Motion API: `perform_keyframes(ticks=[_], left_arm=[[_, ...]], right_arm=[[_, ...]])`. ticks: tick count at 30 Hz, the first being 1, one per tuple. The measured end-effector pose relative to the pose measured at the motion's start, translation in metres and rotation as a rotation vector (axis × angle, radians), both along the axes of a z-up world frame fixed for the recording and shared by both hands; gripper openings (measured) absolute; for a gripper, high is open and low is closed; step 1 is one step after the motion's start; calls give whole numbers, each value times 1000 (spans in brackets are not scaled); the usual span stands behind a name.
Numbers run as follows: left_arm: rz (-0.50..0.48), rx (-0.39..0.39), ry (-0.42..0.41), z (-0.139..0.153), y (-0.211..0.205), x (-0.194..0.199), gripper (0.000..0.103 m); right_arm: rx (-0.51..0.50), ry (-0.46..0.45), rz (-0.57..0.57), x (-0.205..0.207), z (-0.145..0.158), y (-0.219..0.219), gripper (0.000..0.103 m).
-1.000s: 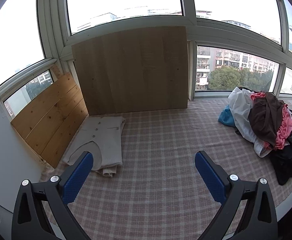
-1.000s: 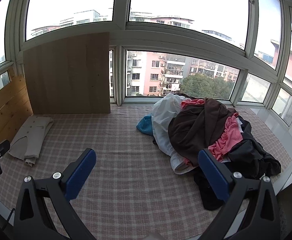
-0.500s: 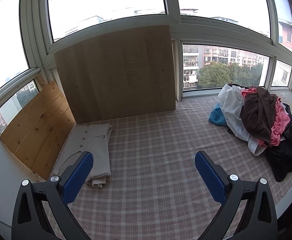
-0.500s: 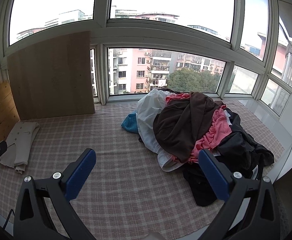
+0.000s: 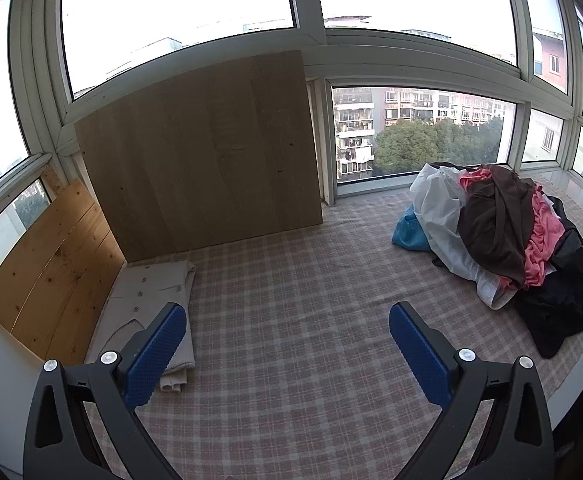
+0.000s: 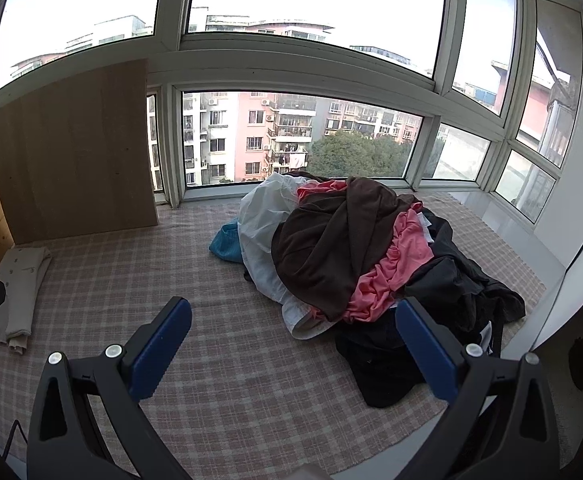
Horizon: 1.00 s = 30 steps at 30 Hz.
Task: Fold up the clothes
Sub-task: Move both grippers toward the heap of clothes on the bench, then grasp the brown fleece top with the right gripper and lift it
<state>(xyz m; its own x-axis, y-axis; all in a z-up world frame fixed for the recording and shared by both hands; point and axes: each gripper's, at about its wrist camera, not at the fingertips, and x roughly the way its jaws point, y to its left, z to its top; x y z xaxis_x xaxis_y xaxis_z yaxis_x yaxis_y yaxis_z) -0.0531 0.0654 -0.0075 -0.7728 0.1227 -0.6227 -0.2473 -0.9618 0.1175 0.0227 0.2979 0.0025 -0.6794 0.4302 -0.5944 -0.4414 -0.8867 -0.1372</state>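
With one beige shirt lying folded just beyond the left gripper, whose jaws are spread and empty, most work remains: the heap of unfolded clothes sits ahead of the right gripper, equally spread and empty.
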Motion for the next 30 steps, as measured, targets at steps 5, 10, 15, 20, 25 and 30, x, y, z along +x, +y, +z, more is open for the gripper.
perform_keyframes(ticks=[5,10,15,20,25,30], left_arm=[[-32,-7,14,3,12,5,102],[-69,11,0,3,28,3,102],[-133,38,7,5,47,6,102],[-196,94,34,6,68,13,102],[-250,147,23,1,93,14,100],[-235,103,-4,-8,127,7,90]], right_arm=[[-2,7,-25,5,-2,8,103],[26,1,-39,14,-4,20,103],[-21,0,-15,24,-10,43,103],[-97,153,22,52,-18,77,103],[-156,124,-4,55,-30,126,103],[-109,57,-31,51,-41,174,103]])
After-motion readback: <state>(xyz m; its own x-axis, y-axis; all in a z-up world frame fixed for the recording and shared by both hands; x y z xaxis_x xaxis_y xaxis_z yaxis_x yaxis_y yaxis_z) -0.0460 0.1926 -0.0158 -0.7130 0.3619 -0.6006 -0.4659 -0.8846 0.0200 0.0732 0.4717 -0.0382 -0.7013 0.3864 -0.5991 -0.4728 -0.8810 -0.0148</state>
